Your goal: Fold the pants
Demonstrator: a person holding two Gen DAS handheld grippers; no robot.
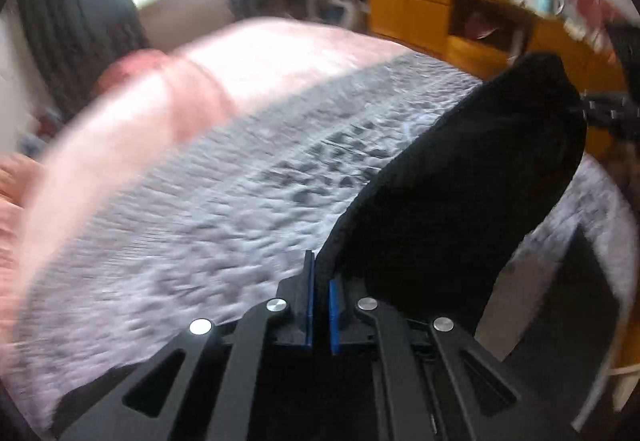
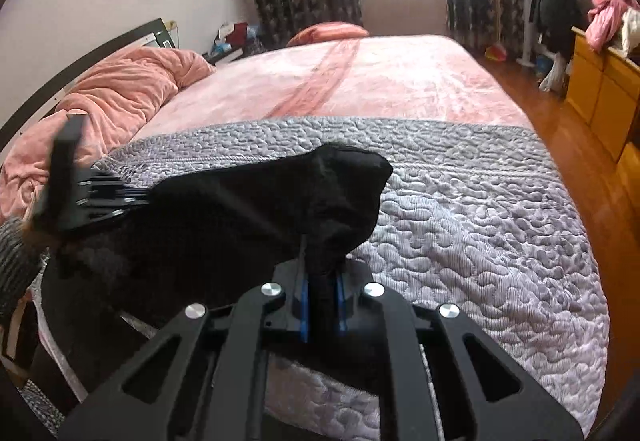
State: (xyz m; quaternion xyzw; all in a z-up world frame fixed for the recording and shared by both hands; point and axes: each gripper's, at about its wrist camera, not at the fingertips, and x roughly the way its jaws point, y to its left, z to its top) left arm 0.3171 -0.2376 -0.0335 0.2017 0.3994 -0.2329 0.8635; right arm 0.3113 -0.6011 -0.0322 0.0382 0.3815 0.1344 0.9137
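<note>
Fingers of left gripper [image 1: 322, 305] clamped on black pants [image 1: 472, 177], right gripper [image 2: 322, 307] fingers pinching the far end, cloth slung between, above grey quilted bed [image 2: 480, 209].

Pants [image 2: 256, 217] betw. grippers, above quilt [image 2: 480, 221].

Your left gripper [image 1: 322, 293]: blue pads pinch an edge of the black pants [image 1: 472, 177] | pants hang lifted above the grey quilt [image 1: 208, 225] | wooden dresser [image 1: 432, 17] behind, view motion-blurred
</note>
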